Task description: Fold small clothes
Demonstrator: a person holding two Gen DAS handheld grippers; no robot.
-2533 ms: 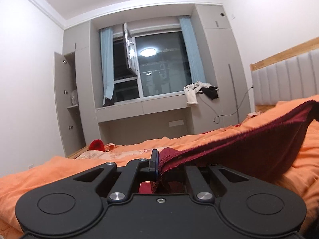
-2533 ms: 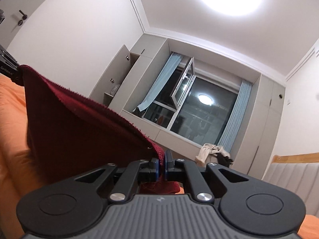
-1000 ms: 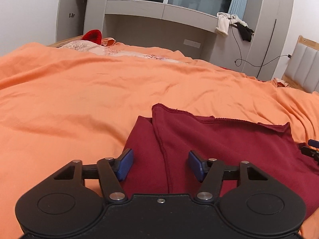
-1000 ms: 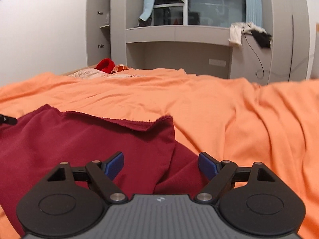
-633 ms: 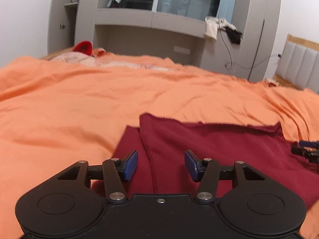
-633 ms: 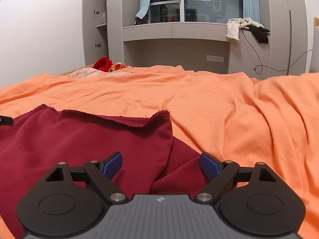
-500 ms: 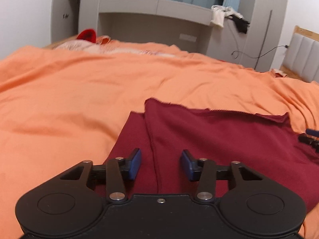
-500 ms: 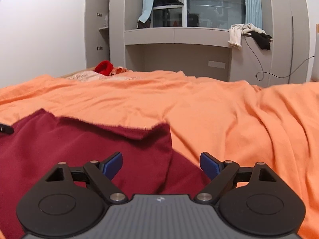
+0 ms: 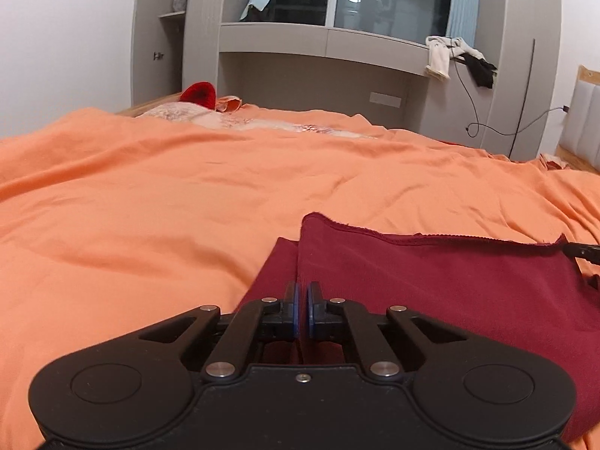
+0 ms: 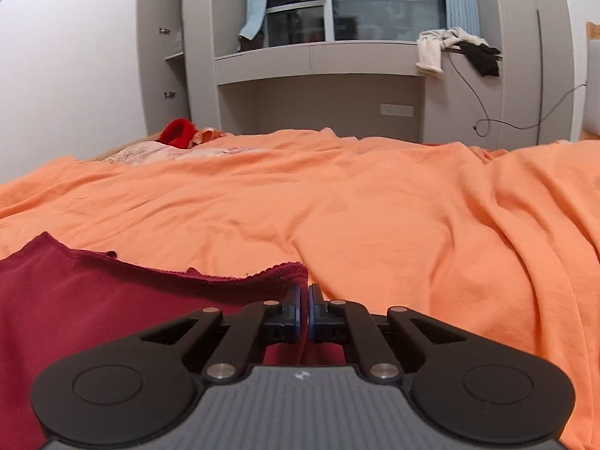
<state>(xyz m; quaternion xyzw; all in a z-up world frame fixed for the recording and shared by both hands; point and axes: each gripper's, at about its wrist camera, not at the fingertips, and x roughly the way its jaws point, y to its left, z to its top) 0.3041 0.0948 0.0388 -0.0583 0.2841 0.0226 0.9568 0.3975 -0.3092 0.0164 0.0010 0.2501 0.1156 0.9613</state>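
The dark red garment (image 9: 431,285), lying folded on the bed (image 9: 187,195), is judged light, soft and limp, and is pinched at its near corners by the closed left hand-held gripper (image 9: 302,313) and right hand-held gripper (image 10: 304,313).

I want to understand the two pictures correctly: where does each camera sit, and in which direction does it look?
Left wrist: on the left gripper, shut, facing across the dark red garment toward the window wall.
Right wrist: on the right gripper, shut, at the garment's other end.
Both show the orange bedspread and window shelf.
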